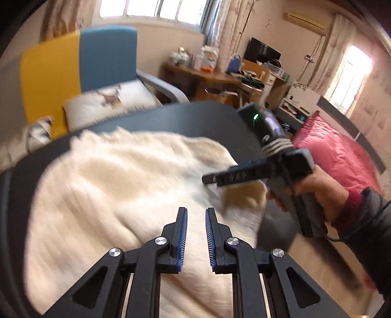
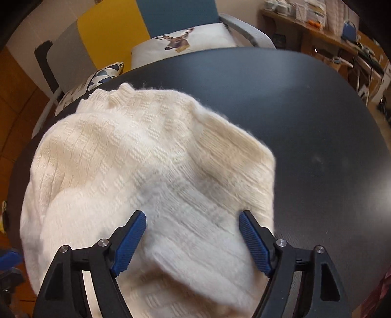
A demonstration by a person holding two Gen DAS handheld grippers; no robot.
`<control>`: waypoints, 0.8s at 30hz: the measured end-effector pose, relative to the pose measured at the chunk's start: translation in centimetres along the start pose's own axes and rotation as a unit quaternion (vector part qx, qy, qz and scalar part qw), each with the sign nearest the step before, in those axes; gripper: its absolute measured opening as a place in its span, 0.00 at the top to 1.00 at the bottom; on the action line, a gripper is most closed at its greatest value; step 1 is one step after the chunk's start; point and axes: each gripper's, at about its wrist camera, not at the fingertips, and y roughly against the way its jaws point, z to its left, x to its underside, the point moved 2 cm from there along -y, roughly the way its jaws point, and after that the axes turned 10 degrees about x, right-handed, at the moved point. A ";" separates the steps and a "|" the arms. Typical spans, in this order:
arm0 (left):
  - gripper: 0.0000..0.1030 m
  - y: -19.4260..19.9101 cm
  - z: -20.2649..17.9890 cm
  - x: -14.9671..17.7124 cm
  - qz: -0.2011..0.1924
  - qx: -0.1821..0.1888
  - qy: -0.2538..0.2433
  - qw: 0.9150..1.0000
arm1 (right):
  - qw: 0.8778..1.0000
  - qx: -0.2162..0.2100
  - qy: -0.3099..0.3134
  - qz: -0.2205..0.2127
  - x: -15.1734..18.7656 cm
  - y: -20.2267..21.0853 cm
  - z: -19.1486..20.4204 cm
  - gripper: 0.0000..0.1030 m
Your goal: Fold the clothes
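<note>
dark table (image 2: 317, 122), sweater (image 2: 146, 159) under right claw (image 2: 192, 220)

Across the top of my left view I see bright windows (image 1: 156, 9) flanked by pale curtains (image 1: 227, 27), and an air conditioner (image 1: 305, 20) at upper right. A blue-and-yellow chair (image 1: 80, 66) holding a deer-print cushion (image 1: 110, 100) stands at left behind the dark round desk (image 1: 185, 119). At right lie a cluttered wooden table (image 1: 202, 75) and a pink-covered bed (image 1: 337, 151).
</note>
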 end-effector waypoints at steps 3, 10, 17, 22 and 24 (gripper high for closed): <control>0.79 2.5 2.6 0.6 0.001 0.011 0.049 0.999 | 1.000 -0.016 0.021 -0.010 -0.4 1.3 0.3 0.23; 0.41 11.1 17.7 -1.4 -0.066 -0.022 0.231 0.970 | 0.990 -0.020 0.134 -0.031 -3.3 2.9 7.0 0.22; 0.33 7.7 26.9 -3.4 -0.007 0.032 0.291 0.956 | 0.973 -0.028 0.230 -0.011 -8.3 -0.1 12.8 0.22; 0.28 3.1 27.4 -2.2 0.075 0.087 0.286 0.951 | 0.958 -0.056 0.278 0.035 -10.7 -3.3 15.8 0.22; 0.28 2.5 28.4 -2.1 0.069 0.083 0.299 0.948 | 0.956 -0.036 0.290 0.042 -10.9 -4.3 16.2 0.22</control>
